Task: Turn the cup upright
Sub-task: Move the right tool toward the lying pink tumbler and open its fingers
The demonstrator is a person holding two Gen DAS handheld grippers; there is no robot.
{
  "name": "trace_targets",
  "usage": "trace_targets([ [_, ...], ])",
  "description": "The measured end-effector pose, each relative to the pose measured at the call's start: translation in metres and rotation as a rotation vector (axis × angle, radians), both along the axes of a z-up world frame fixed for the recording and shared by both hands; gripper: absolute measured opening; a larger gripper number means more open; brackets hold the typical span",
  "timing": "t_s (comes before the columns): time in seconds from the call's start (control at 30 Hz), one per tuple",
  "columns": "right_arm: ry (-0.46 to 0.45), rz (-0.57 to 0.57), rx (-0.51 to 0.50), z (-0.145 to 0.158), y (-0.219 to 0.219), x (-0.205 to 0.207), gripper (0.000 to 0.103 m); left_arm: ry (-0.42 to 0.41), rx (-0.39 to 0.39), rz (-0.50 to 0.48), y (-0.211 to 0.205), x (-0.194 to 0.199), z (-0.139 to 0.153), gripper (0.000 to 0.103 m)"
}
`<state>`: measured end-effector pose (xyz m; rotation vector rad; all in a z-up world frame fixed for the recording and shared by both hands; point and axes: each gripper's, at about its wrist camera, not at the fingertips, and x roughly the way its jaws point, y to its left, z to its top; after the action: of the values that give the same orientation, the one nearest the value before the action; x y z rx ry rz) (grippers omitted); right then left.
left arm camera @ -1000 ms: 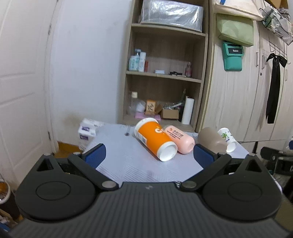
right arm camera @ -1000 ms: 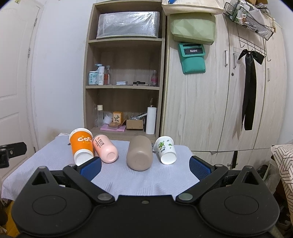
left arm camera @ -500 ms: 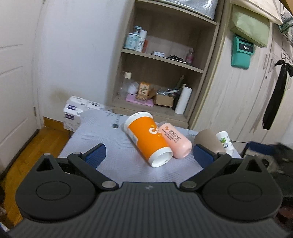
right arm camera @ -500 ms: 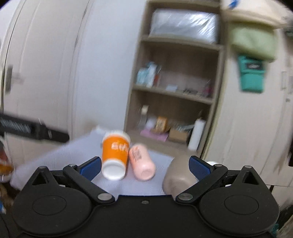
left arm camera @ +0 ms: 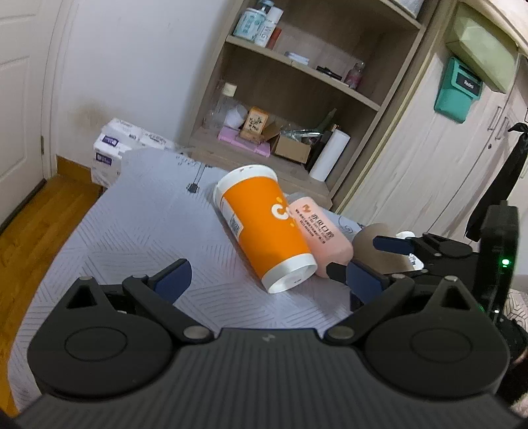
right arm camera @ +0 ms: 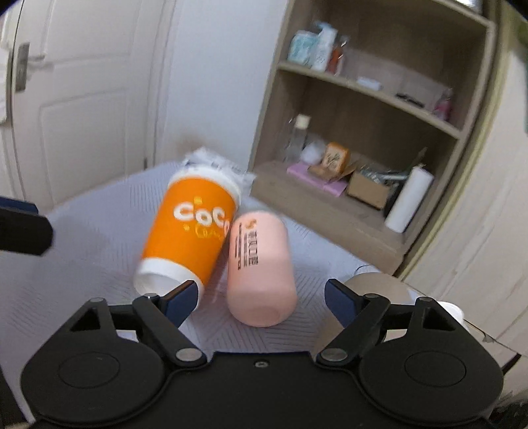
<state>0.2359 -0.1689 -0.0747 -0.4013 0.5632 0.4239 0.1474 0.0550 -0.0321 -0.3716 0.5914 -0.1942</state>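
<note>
Nothing flipped yet. Orange cup and pink cup lie on their sides, touching, mid-counter. My right tongs gape wide and empty before the pink cup; left tongs likewise empty.

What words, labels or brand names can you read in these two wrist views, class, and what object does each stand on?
"CoCo": white letters on the orange paper cup with white rims, lying on its side.
"Redmi": small label on the teal wall pouch, only just legible.
Black Chinese print on the pink plastic cup lying beside it: too blurred to read.
Barcode sticker on the orange cup: too small.
Shelf bottles and small box: labels unreadable.
</note>
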Motion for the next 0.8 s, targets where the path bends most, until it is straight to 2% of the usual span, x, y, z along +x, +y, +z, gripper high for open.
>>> trace_targets([
  [0.3, 0.021, 0.048, -0.061, -0.019, 0.013, 0.024, 0.086, 0.030, -0.037, -0.014, 0.000, 0.011, -0.011, 0.101],
  [0.4, 0.037, 0.052, -0.085, -0.023, 0.016, 0.028, 0.078, 0.037, -0.048, -0.012, -0.002, 0.009, -0.013, 0.101],
  [0.5, 0.024, 0.050, -0.102, -0.023, 0.015, 0.026, 0.067, 0.037, -0.035, -0.029, -0.008, 0.006, -0.012, 0.101],
  [0.8, 0.050, 0.052, -0.054, -0.014, 0.002, -0.003, 0.067, 0.044, -0.038, -0.059, -0.018, 0.002, -0.013, 0.101],
])
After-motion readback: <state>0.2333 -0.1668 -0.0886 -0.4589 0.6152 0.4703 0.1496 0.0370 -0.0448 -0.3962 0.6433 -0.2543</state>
